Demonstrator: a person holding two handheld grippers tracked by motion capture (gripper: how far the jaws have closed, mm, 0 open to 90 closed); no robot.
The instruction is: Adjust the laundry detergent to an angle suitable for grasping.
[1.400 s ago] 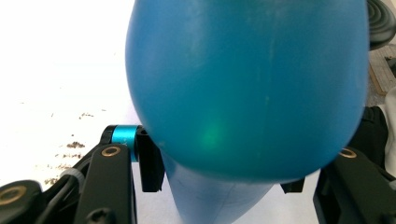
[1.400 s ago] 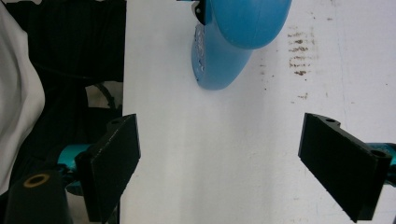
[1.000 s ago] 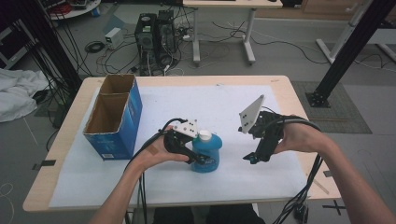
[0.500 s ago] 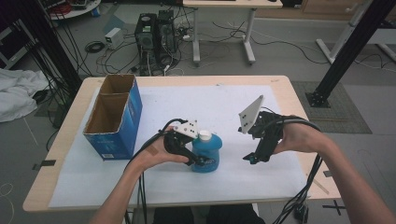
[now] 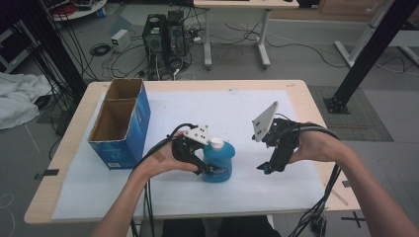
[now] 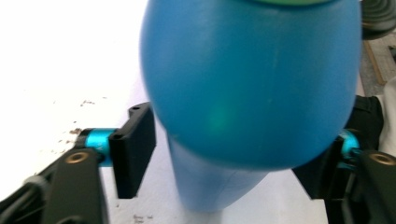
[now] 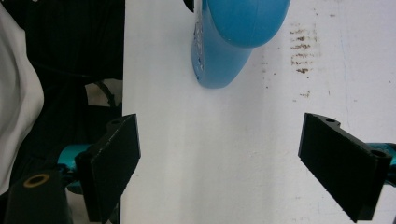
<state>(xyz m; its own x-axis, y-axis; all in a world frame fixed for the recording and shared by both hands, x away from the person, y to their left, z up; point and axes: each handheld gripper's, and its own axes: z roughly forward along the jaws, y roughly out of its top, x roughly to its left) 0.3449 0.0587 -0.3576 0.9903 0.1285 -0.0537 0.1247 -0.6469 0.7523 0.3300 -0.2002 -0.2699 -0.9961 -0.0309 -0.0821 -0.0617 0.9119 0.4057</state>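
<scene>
The blue bottle (image 5: 218, 161) stands upright on the white mat (image 5: 237, 113), just to the right of the open blue cardboard box (image 5: 121, 123). The left gripper (image 5: 210, 170) sits around the bottle's lower body; its jaws have just been opening, and a gap shows between the left pad and the bottle's side. The right gripper (image 5: 264, 168), further right of the bottle and well apart from it, hangs wide open with only mat between its jaws.

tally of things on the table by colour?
Blue: 2, the bottle and the box
White: 1, the mat
Black: 2, the left gripper and right gripper, both hand-held
Total: 5
</scene>
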